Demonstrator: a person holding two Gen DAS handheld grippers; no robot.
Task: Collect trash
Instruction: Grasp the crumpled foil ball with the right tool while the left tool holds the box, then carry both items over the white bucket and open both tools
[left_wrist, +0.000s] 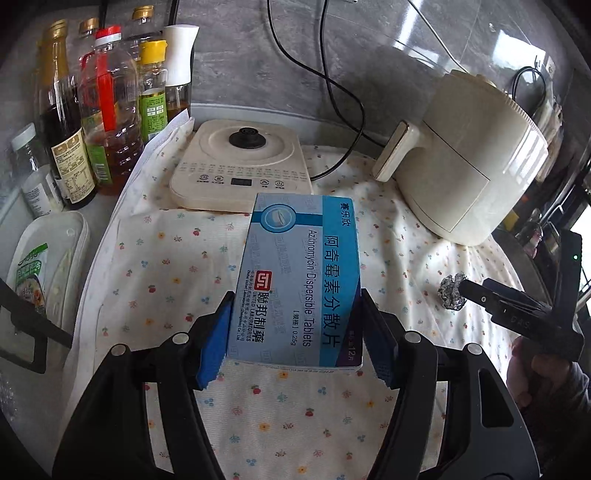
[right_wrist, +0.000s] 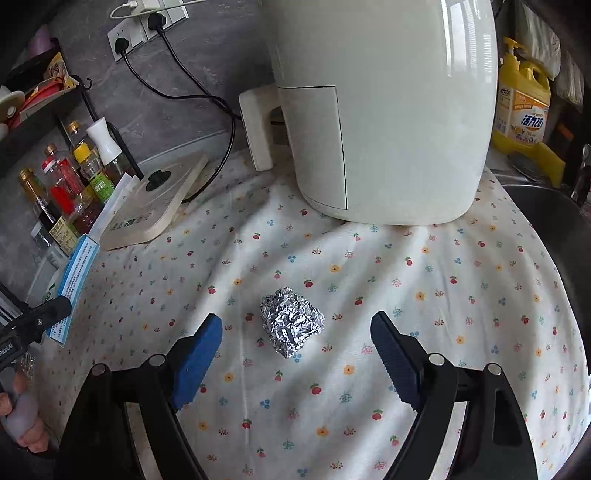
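A floral cloth (right_wrist: 424, 295) covers the counter (left_wrist: 99, 206), white with small flowers and cherries. At its back right stands a cream air fryer (right_wrist: 384, 110), handle pointing left. Toward the back left lies a flat cream induction cooker (left_wrist: 240, 166) with a black knob at its centre — its black cord (right_wrist: 221, 122) runs up to wall sockets (right_wrist: 147, 22) on the grey wall. Off the cloth's left edge, bottles of oil and sauce (left_wrist: 92, 122) crowd the counter's back left corner, a white-topped dispenser (left_wrist: 180, 66) among them. A yellow detergent bottle (right_wrist: 521, 99) stands behind the fryer on the right — beside a dark sink (right_wrist: 554, 221).
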